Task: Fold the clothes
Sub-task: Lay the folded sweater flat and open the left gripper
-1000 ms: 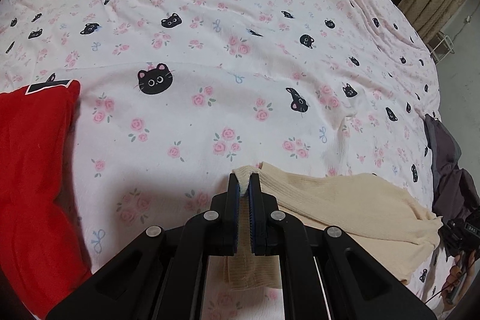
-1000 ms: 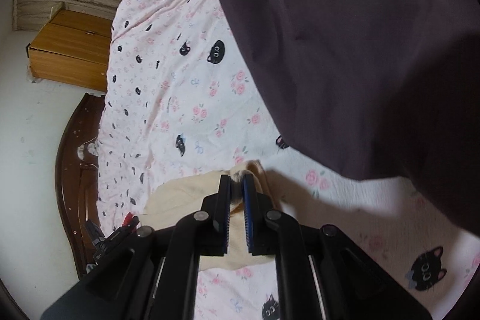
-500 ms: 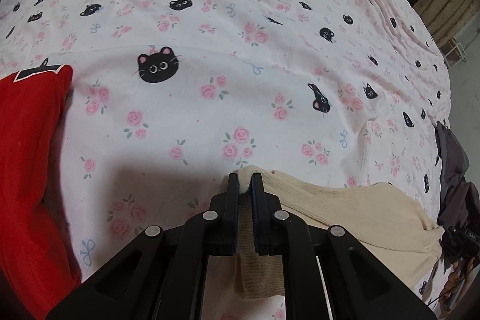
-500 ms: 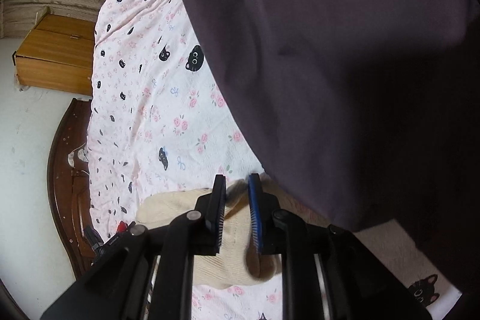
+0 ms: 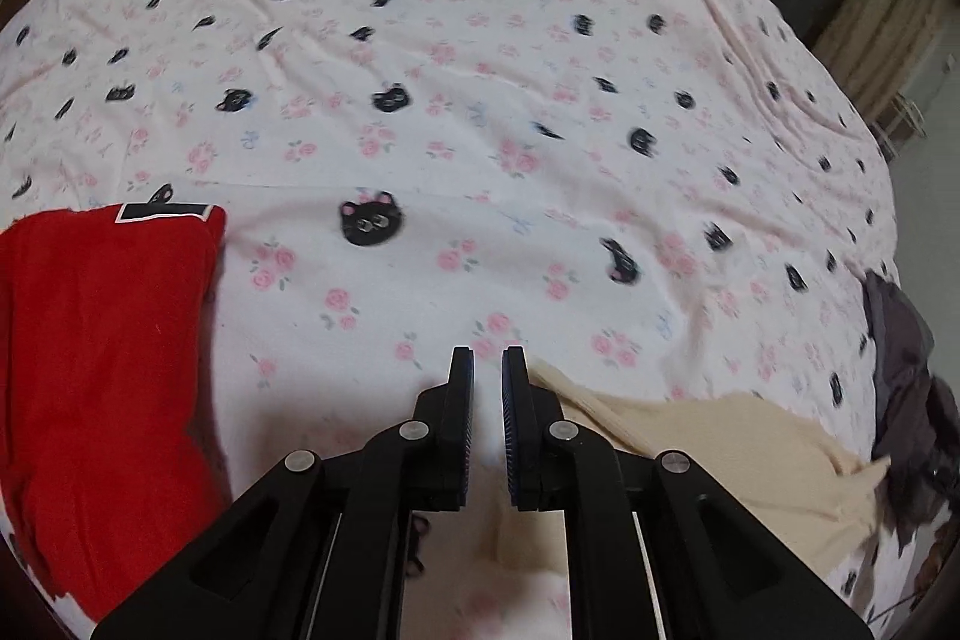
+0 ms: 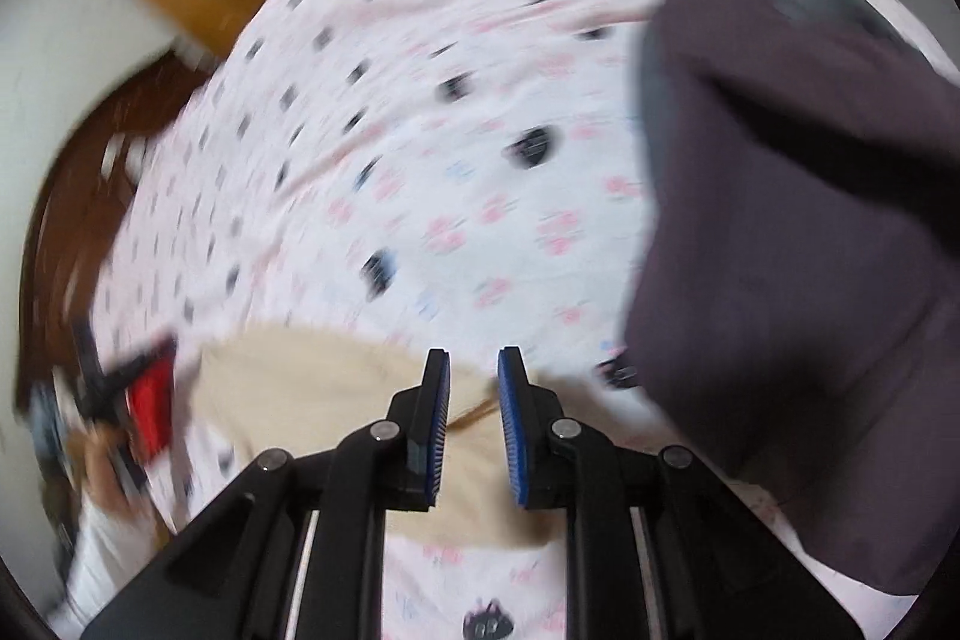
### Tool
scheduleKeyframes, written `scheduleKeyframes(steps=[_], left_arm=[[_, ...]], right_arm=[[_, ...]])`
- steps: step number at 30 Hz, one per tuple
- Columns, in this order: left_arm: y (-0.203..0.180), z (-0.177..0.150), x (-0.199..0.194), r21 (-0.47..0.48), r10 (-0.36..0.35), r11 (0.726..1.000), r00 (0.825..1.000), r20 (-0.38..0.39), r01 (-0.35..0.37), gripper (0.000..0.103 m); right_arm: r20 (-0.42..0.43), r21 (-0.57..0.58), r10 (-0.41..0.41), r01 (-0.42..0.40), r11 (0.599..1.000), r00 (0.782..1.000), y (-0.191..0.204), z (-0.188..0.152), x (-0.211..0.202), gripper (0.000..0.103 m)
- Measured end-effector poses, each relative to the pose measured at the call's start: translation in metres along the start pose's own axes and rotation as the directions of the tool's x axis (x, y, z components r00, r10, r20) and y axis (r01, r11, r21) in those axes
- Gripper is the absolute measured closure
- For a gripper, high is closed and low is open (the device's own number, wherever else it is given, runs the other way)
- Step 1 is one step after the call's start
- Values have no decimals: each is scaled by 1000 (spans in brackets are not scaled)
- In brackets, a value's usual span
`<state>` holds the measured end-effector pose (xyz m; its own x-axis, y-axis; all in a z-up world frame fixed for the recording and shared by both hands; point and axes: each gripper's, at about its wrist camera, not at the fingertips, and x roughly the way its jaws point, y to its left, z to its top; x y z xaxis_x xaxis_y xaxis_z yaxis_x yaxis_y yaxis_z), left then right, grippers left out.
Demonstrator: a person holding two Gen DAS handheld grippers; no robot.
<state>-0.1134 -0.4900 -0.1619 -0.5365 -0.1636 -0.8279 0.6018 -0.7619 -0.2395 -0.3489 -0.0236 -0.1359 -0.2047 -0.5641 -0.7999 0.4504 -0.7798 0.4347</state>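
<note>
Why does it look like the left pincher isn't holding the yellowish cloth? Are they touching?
Apart. The left wrist view shows bedsheet between the left gripper fingertips; the cream garment lies beside and below.

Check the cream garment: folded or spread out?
Folded. The cream garment lies as a compact doubled shape on the bedsheet, free of both grippers.

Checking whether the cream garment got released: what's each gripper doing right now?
Left gripper: open, nothing between the jaws.
Right gripper: open, empty, above the cream garment.
</note>
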Motion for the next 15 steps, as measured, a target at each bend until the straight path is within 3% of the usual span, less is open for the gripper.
scheduleKeyframes(steps=[3,6,11,15], left_arm=[[-23,-18,-4,52,-31,998,999,-21,32,95],[-42,-36,-2,45,-79,996,996,-49,81,95],[-68,-57,8,17,-128,991,989,-79,130,95],[-85,-64,20,71,-113,990,986,-123,123,95]], right_arm=[[-92,-125,0,-12,992,996,33,-11,12,84],[-185,-198,-28,-9,980,982,59,-30,35,84],[-264,-249,-81,13,968,961,77,-51,67,84],[-309,-284,-123,32,958,943,93,-49,89,84]])
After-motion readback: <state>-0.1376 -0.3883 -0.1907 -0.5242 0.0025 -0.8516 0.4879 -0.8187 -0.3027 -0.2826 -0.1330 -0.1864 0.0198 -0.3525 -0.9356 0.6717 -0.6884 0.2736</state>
